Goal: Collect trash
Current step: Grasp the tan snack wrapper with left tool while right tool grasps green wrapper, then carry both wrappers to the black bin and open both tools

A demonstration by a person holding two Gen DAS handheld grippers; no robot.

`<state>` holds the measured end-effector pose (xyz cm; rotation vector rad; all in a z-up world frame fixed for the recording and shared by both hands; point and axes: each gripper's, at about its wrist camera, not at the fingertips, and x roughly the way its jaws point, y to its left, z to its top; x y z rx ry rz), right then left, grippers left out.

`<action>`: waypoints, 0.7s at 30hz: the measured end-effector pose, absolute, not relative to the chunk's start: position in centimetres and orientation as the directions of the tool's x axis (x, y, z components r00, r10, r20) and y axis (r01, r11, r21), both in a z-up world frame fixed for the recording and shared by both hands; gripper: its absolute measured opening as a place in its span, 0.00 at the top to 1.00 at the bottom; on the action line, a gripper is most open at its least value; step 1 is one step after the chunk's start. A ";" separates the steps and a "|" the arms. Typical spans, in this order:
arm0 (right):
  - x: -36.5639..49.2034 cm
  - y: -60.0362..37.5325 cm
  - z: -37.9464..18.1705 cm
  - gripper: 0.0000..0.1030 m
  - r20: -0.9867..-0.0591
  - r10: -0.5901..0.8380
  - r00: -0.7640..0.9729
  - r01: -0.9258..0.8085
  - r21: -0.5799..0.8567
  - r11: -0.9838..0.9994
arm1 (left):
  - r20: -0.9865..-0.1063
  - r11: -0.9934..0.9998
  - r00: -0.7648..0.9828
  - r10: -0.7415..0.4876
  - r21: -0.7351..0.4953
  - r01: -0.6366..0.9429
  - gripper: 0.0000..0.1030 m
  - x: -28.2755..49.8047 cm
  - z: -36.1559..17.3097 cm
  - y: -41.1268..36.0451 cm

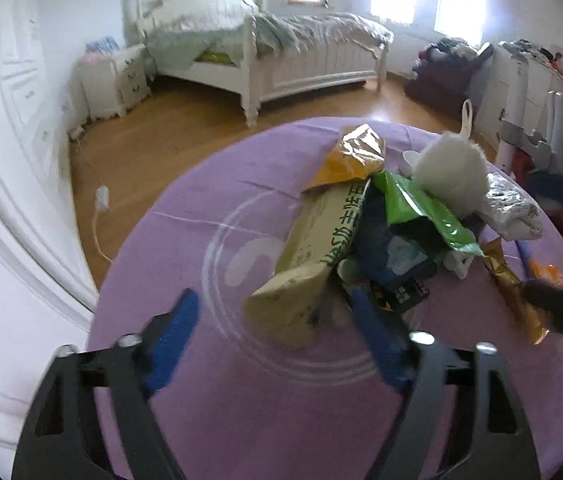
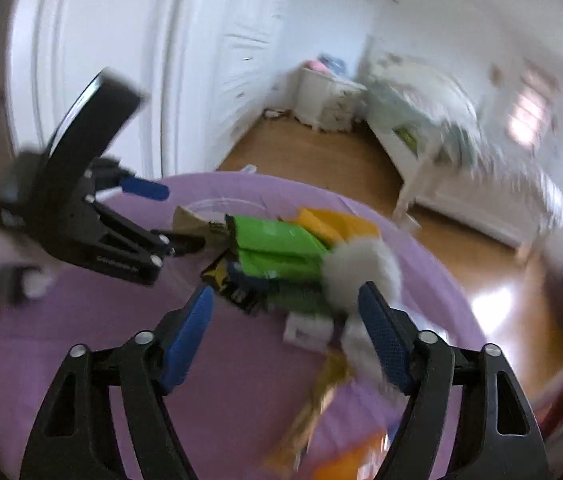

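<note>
A heap of trash lies on a round purple table (image 1: 185, 240): a long pale yellow-green wrapper (image 1: 313, 256), an orange-gold bag (image 1: 351, 156), a green bag (image 1: 417, 204), a dark blue packet (image 1: 393, 256), a white fluffy ball (image 1: 453, 176), a foil packet (image 1: 513, 212) and a gold stick wrapper (image 1: 517, 292). My left gripper (image 1: 273, 308) is open, its jaws on either side of the pale wrapper's near end. My right gripper (image 2: 285, 304) is open and empty, just short of the heap, with the green bag (image 2: 277, 248) and white ball (image 2: 361, 272) ahead. The left gripper also shows in the right wrist view (image 2: 169, 216).
The table stands in a bedroom with a wooden floor (image 1: 169, 136). A white bed (image 1: 281, 48) and a nightstand (image 1: 117, 76) stand at the back. White wardrobe doors (image 1: 9, 160) are at the left. Cluttered furniture (image 1: 533, 100) is at the right.
</note>
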<state>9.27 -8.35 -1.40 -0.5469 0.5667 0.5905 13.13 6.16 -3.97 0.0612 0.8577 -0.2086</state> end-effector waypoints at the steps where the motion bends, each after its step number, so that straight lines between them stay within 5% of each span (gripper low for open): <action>1: 10.0 -7.5 -2.1 0.41 -0.628 0.347 0.696 -0.647 -0.340 0.683 | -0.752 0.975 0.635 -0.176 -0.047 0.215 0.39 13.4 -3.8 6.2; 5: 12.1 -5.7 -3.7 0.59 -0.626 0.332 0.705 -0.654 -0.393 0.647 | -0.771 0.969 0.601 -0.211 -0.087 0.230 0.63 14.3 -4.3 6.4; 7: 12.7 -5.6 -3.8 0.77 -0.625 0.340 0.703 -0.657 -0.387 0.647 | -0.767 0.964 0.598 -0.231 -0.099 0.246 0.68 14.4 -4.2 6.4; 15: 11.9 -9.4 0.3 0.91 -0.570 0.497 0.654 -0.674 -0.139 0.726 | -0.707 0.947 0.646 -0.288 -0.110 0.301 0.72 12.3 -2.8 5.5; 21: 11.0 -16.0 5.2 0.93 -0.487 0.689 0.538 -0.639 0.297 0.709 | -0.634 0.933 0.685 -0.358 -0.225 0.280 0.72 7.3 -1.0 5.4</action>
